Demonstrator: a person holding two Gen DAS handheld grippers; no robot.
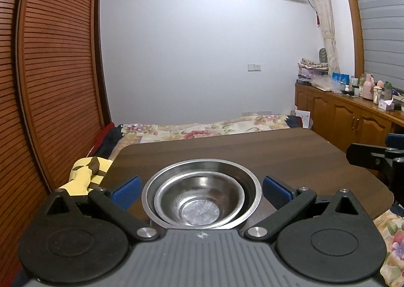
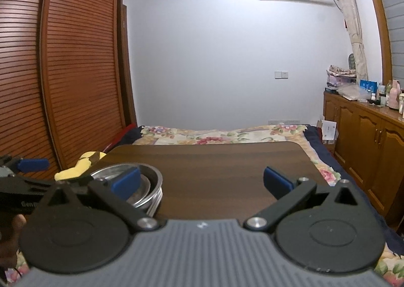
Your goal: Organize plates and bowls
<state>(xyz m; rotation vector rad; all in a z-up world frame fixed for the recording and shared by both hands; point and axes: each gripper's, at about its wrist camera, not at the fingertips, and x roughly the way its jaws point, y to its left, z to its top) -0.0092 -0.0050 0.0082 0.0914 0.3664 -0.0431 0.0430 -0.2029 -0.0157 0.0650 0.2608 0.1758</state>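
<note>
Here two nested steel bowls (image 1: 201, 193) sit on one table (image 1: 277, 150).

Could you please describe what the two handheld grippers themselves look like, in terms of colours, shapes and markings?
Both look alike. The left gripper and the right gripper each have a grey ribbed body with a small white logo, two round black discs, and black linkage arms joined by silver bolts. The fingers end in blue textured pads. No cables or sleeves are visible.
</note>
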